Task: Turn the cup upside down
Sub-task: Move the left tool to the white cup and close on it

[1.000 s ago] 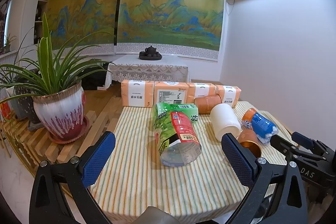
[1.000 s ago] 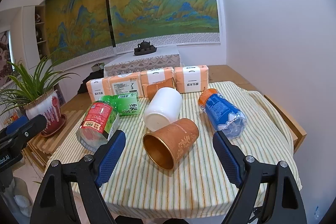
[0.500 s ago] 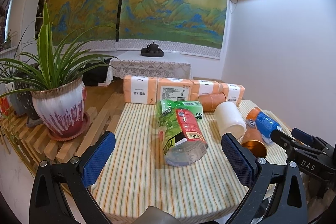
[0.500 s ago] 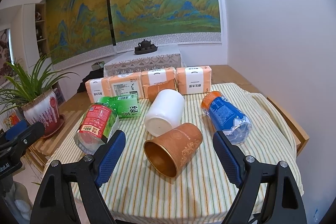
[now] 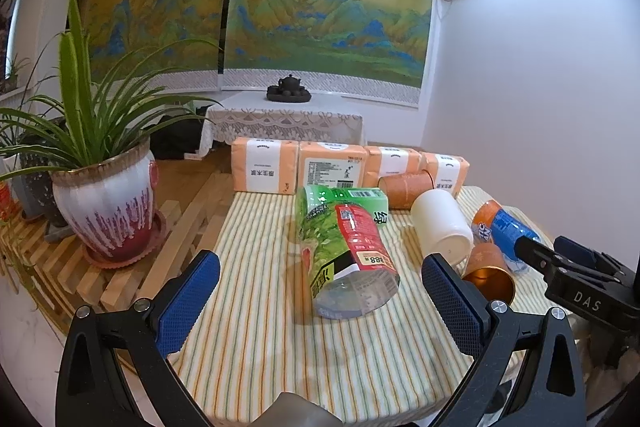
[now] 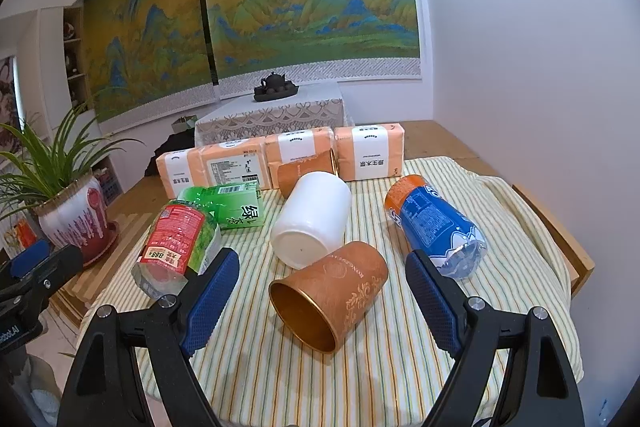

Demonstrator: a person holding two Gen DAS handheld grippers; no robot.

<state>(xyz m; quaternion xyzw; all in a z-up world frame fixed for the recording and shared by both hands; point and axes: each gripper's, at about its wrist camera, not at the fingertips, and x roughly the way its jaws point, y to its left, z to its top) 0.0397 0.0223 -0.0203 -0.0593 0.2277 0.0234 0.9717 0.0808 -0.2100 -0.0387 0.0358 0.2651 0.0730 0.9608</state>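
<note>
An orange cup with a gold inside (image 6: 332, 293) lies on its side on the striped tablecloth, mouth toward me, between my right gripper's fingers. It also shows in the left wrist view (image 5: 489, 267). My right gripper (image 6: 322, 301) is open and empty, just short of the cup. A white cup (image 6: 310, 221) lies on its side right behind it. A second orange cup (image 6: 306, 173) lies by the tissue packs. My left gripper (image 5: 320, 301) is open and empty, in front of a green and red bottle (image 5: 346, 251).
A blue and orange bottle (image 6: 436, 223) lies to the right. A green tea box (image 6: 230, 205) and several orange tissue packs (image 6: 370, 151) line the back. A potted plant (image 5: 102, 195) stands on a wooden rack at the left. The table (image 6: 558, 227) ends at the right.
Both grippers have moved slightly forward toward the table. Nothing on the table has moved and both grippers stay open.
</note>
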